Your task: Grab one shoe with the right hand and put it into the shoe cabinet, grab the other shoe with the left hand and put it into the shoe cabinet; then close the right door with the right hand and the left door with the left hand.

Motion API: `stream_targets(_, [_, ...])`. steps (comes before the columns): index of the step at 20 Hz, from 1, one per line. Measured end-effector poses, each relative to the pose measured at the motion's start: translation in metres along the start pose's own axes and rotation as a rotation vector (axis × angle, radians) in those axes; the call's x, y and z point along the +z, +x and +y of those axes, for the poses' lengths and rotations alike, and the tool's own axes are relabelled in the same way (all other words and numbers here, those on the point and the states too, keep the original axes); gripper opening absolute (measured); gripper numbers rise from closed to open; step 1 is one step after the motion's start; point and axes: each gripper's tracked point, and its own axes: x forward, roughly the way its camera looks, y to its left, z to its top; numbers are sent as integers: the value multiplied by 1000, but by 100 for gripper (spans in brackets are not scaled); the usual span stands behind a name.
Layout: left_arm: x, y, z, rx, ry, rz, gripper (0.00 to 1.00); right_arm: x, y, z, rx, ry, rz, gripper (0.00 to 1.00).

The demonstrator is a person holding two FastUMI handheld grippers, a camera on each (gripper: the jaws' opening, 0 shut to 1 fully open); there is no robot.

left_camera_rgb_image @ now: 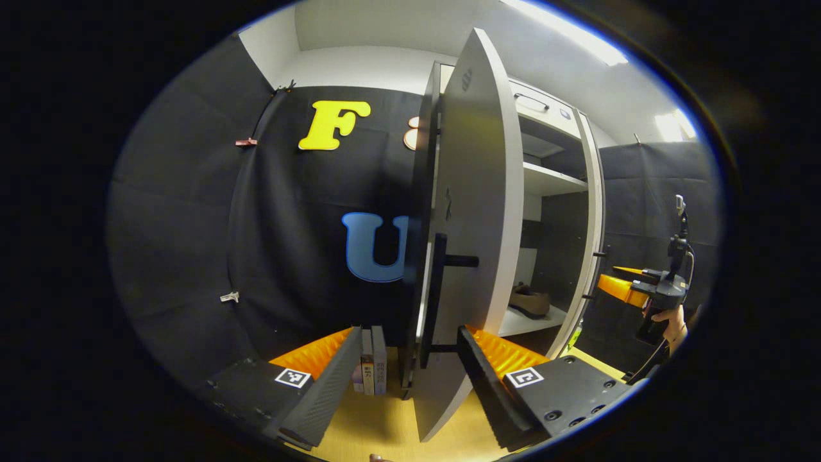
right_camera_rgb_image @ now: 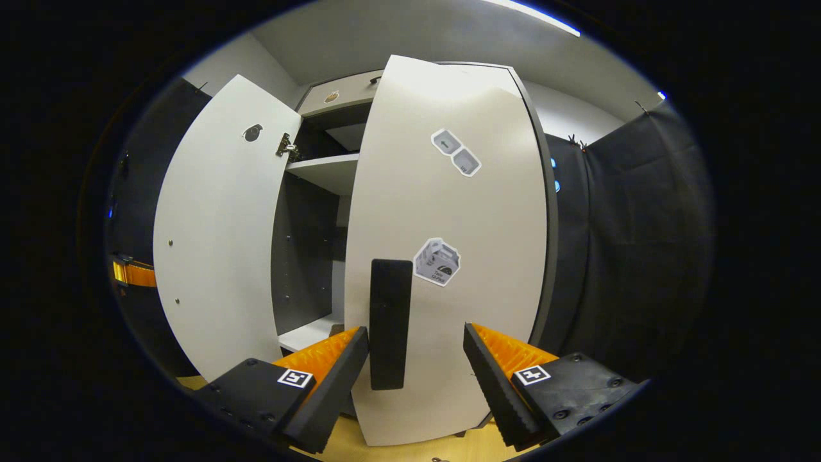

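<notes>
Inside the shoe cabinet [left_camera_rgb_image: 580, 192] a shoe [left_camera_rgb_image: 530, 300] was seen; both doors were faced by spread grippers, to be pushed shut.

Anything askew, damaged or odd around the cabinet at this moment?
Nothing stands out. A shoe lies flat on the lower shelf, both doors hang straight on the cabinet, left door and right door not yet closed.

Between the left tongs [left_camera_rgb_image: 410, 378] stands a pale grey left door [left_camera_rgb_image: 471, 212] with a black handle [left_camera_rgb_image: 439, 295]. Beyond it, a brown shoe [left_camera_rgb_image: 530, 301] lies on a white shelf [left_camera_rgb_image: 535, 319]. The right door [right_camera_rgb_image: 449, 256] ahead of the right tongs [right_camera_rgb_image: 415, 382] is off-white, with grey-and-white stickers [right_camera_rgb_image: 436, 262]. The floor [left_camera_rgb_image: 378, 423] below is yellowish wood.
</notes>
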Motion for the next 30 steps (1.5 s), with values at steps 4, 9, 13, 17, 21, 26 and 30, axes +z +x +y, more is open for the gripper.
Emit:
stream_targets(4, [-4, 2, -10, -48, -65, -5, 93, 1, -11, -12, -23, 11, -2, 98])
stream_targets(9, [-6, 7, -44, -114, -81, -5, 93, -3, -15, -24, -29, 16, 6, 98])
stream_targets(13, [-7, 17, -71, -144, -64, -7, 93, -10, -15, -38, -28, 2, 17, 98])
stream_targets(17, [-9, 25, -82, -84, 12, -4, 93, -11, -14, -50, -17, 27, 15, 98])
stream_targets(21, [-8, 39, -96, -69, 35, -5, 93, -13, -9, -59, 3, 38, 15, 98])
stream_targets(26, [-10, 58, -127, -103, 29, -2, 93, -17, -1, -69, 46, 37, 19, 98])
stream_targets(30, [-13, 73, -165, -167, 58, 6, 94, -21, 2, -84, 55, 39, 27, 98])
